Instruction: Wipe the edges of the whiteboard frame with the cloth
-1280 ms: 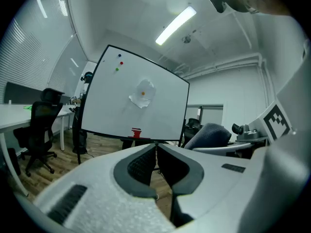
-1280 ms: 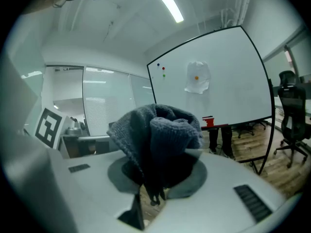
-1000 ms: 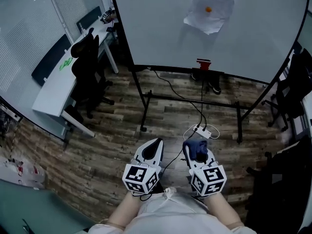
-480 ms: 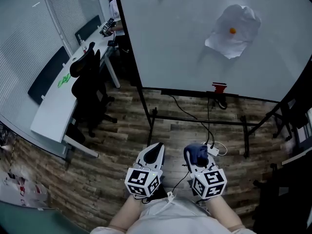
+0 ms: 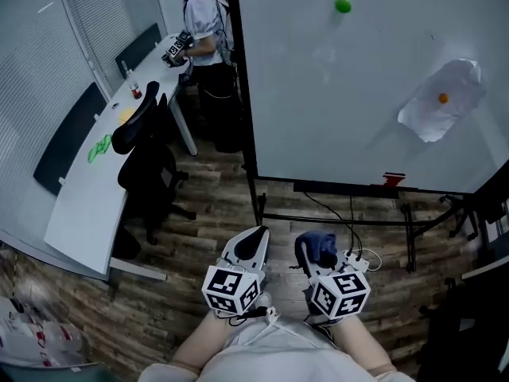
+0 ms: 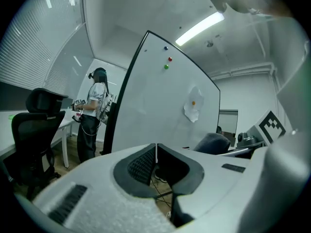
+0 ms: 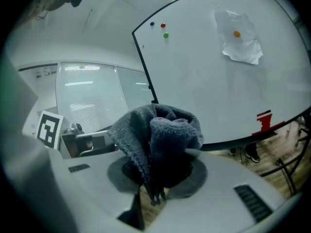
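A large whiteboard [image 5: 342,94] with a black frame [image 5: 242,94] stands on a black stand ahead of me, also seen in the left gripper view [image 6: 155,101] and the right gripper view [image 7: 204,72]. My right gripper [image 5: 316,249] is shut on a bunched dark blue cloth [image 5: 321,243] [image 7: 158,140], held low near my body, well short of the board. Beside it my left gripper [image 5: 254,241] [image 6: 155,154] is shut with nothing in it. A crumpled white paper [image 5: 441,102] hangs on the board under an orange magnet. A green magnet [image 5: 343,6] sits higher up.
A person [image 5: 203,38] stands at the board's left edge by a white desk [image 5: 87,205]. A black office chair [image 5: 147,161] stands by the desk. A power strip [image 5: 362,259] and cables lie on the wood floor under the board. A red eraser [image 5: 393,180] sits on the bottom rail.
The head view has swung left: the board and its paper have shifted right, and the person at the desk has come into view. Both grippers stay low with the cloth still held.
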`<act>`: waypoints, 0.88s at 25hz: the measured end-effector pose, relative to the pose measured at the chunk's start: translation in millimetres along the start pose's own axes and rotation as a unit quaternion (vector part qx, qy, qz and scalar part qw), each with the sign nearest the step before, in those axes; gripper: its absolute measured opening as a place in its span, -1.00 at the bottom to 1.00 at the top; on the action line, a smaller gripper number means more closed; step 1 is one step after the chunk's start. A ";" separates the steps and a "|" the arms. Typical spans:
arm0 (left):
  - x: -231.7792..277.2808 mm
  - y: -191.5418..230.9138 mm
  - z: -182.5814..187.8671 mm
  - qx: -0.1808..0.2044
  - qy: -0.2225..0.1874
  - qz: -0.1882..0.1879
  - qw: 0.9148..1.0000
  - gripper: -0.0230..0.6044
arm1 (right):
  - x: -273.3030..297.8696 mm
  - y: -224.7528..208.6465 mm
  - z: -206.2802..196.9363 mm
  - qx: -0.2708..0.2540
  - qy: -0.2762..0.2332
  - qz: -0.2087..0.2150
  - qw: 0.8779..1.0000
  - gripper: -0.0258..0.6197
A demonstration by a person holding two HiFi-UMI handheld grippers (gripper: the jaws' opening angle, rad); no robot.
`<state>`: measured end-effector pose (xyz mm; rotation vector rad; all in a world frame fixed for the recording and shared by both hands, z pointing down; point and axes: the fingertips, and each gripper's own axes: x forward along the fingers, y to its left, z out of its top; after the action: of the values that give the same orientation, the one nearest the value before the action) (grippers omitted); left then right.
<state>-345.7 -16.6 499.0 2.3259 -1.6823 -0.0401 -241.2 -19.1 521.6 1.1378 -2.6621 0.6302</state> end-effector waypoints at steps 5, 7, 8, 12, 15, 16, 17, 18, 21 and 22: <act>14.4 50.2 4.6 0.000 0.011 0.006 1.000 -0.85 | 56.5 12.7 11.1 -0.019 0.017 -0.004 1.000 -0.68; 19.0 65.0 0.1 0.001 0.016 0.015 1.000 -0.85 | 75.0 15.1 12.3 -0.025 0.026 0.003 0.999 -0.68; 21.9 71.6 -2.3 0.002 0.019 0.019 1.000 -0.85 | 84.6 15.4 12.7 -0.030 0.031 0.006 0.999 -0.68; 36.2 98.0 -10.6 -0.001 0.034 0.033 0.999 -0.85 | 130.2 16.5 10.3 -0.054 0.057 0.018 0.997 -0.68; 46.1 111.7 -15.5 -0.001 0.037 0.047 0.998 -0.85 | 160.6 15.7 3.2 -0.065 0.085 0.028 0.994 -0.68; 49.9 115.3 -16.6 -0.001 0.037 0.052 0.998 -0.85 | 168.7 14.6 1.6 -0.067 0.092 0.032 0.993 -0.68; 54.4 119.1 -17.6 0.000 0.039 0.057 0.998 -0.85 | 176.6 12.9 1.2 -0.069 0.098 0.036 0.992 -0.68; 59.4 122.9 -18.7 0.000 0.041 0.061 0.997 -0.85 | 184.5 10.8 1.6 -0.072 0.103 0.040 0.991 -0.68; 72.1 135.9 -26.2 -0.003 0.056 0.071 0.996 -0.85 | 207.8 3.6 1.1 -0.085 0.115 0.048 0.989 -0.68; 75.0 141.5 -29.6 -0.007 0.061 0.077 0.995 -0.85 | 216.2 1.4 -1.2 -0.090 0.119 0.050 0.988 -0.68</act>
<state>-447.3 -121.8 570.5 2.1360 -1.7861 0.1189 -391.7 -157.5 591.8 0.8304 -2.5218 0.4947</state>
